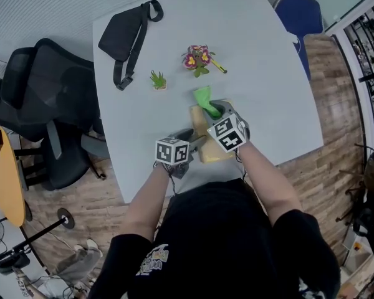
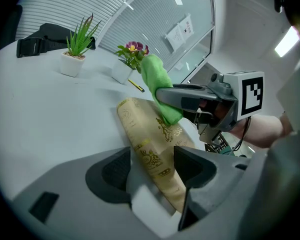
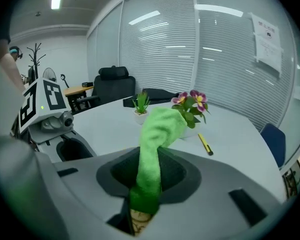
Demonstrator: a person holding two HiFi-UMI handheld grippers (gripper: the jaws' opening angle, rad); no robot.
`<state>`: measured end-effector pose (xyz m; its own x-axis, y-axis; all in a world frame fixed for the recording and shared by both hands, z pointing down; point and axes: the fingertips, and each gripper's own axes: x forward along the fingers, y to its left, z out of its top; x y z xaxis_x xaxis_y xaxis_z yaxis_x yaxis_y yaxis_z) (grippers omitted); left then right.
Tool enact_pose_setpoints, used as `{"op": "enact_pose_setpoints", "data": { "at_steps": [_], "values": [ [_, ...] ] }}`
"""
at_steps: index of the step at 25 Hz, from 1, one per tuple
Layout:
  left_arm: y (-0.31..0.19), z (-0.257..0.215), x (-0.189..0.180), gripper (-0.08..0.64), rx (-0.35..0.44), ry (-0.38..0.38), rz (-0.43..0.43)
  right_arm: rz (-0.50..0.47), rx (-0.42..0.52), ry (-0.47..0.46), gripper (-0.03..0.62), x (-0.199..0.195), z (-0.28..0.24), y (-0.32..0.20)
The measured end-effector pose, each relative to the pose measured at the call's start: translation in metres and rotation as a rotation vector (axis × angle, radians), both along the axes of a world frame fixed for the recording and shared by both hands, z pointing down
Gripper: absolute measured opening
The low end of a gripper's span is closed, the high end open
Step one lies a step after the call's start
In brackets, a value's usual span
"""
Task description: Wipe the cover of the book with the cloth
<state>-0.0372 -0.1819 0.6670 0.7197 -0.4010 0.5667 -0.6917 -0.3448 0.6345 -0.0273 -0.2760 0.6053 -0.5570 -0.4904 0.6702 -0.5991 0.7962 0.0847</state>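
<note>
A tan book [image 1: 199, 123] with gold ornament lies near the front edge of the pale table [image 1: 255, 48]. My left gripper [image 1: 193, 139] is shut on the book's near edge; in the left gripper view the book [image 2: 145, 129] runs out from between the jaws of the left gripper [image 2: 152, 166]. My right gripper [image 1: 213, 109] is shut on a bright green cloth [image 1: 204, 98]. The cloth [image 2: 160, 84] hangs from the right gripper [image 2: 190, 96] and touches the cover. In the right gripper view the cloth [image 3: 157, 134] stands up between the jaws of the right gripper [image 3: 147, 184], with a bit of book [image 3: 139, 223] below.
A black bag [image 1: 124, 33] lies at the table's far left. A small green plant [image 1: 158, 80], a flower pot [image 1: 198, 58] and a yellow pencil [image 1: 218, 66] stand beyond the book. A black office chair [image 1: 43, 104] is at the left, a blue chair [image 1: 298, 14] at the far right.
</note>
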Motion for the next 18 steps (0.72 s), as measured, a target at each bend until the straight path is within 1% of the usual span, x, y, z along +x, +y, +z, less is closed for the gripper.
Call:
{"op": "enact_pose_setpoints", "data": {
  "at_steps": [5, 9, 13, 18],
  "values": [
    [0.000, 0.000, 0.001, 0.268, 0.001, 0.002, 0.000, -0.144, -0.021, 0.035, 0.098, -0.043, 0.011, 0.016],
    [0.001, -0.002, 0.000, 0.268, 0.003, 0.002, -0.001, -0.212, -0.041, 0.067, 0.098, -0.061, 0.022, 0.025],
    [0.001, -0.001, 0.000, 0.268, 0.004, 0.001, -0.002, -0.194, -0.061, 0.068, 0.098, -0.056, 0.028, 0.021],
    [-0.001, -0.002, -0.001, 0.268, 0.003, 0.006, -0.013, -0.123, -0.068, 0.049, 0.098, -0.039, 0.026, 0.006]
  ]
}}
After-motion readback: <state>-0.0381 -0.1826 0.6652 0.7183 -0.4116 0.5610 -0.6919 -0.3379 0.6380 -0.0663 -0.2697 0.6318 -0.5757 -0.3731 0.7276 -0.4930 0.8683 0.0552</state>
